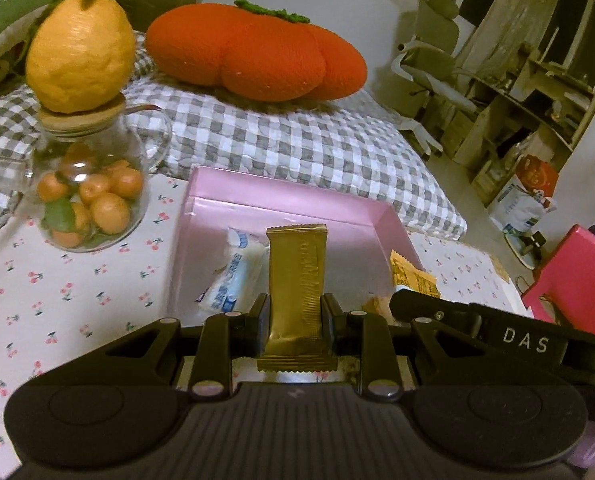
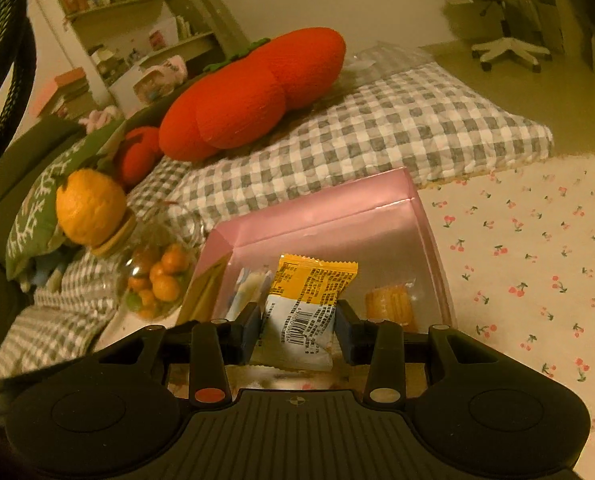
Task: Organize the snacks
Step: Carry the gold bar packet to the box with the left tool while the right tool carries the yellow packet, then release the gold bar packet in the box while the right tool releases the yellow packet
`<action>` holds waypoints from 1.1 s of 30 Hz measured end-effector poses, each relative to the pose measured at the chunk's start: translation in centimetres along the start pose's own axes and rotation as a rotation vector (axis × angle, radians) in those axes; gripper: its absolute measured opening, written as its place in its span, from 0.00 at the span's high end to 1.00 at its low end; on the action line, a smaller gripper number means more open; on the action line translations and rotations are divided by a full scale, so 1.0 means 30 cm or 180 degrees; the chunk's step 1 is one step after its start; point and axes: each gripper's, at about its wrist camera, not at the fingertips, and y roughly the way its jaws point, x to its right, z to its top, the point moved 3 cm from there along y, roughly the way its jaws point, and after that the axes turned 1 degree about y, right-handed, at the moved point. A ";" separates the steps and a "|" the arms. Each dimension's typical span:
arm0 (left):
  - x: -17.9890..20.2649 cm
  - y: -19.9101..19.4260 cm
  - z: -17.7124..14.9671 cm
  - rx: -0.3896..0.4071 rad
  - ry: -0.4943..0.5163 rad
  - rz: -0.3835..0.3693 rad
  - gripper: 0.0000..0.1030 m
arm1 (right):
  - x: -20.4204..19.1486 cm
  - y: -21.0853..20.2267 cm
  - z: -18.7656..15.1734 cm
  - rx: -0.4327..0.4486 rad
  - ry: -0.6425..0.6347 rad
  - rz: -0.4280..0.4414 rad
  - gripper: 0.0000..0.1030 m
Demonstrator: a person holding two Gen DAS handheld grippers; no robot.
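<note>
1. Left gripper (image 1: 295, 322) closed on a gold packet (image 1: 296, 280); packet held upright between the two pads, its top edge over the near part of the pink box (image 1: 257, 190).
2. Right gripper (image 2: 299, 330) clamped on a yellow-and-white packet (image 2: 307, 304) (barcode side facing the camera), held at the near edge of the same box (image 2: 329, 208).
3. Box contents, left wrist view: a white-and-blue wrapper (image 1: 233, 276) lying on the floor of the box, left of the gold packet. Right wrist view adds a small orange biscuit-like item (image 2: 389, 304) in clear wrap at the box's right side.
4. Box sits on a cherry-print cloth (image 1: 97, 280).
5. Left of the box, a glass jar (image 1: 89, 196) of small oranges, cork lid on, with a large yellow citrus fruit (image 1: 79, 54) resting on the lid.
6. Behind the box: grey checked cushion (image 1: 297, 140), with a red tomato-shaped pillow (image 1: 253, 50) on top.
</note>
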 end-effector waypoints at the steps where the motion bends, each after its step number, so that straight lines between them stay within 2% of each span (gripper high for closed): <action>1: 0.003 0.013 0.002 -0.0001 -0.0009 -0.0001 0.77 | 0.009 0.006 0.005 0.0006 0.0035 0.0003 0.62; 11: 0.013 0.108 0.006 -0.0026 -0.0024 0.0057 0.76 | 0.079 0.050 0.032 0.0054 0.0228 -0.0038 0.62; 22: 0.032 0.195 -0.017 -0.0116 0.0046 0.0169 0.76 | 0.114 0.115 0.021 0.0002 0.0225 -0.0189 0.62; 33: 0.026 0.198 -0.034 -0.0136 0.0163 0.0228 0.72 | 0.129 0.118 0.021 0.0002 0.0235 -0.0238 0.60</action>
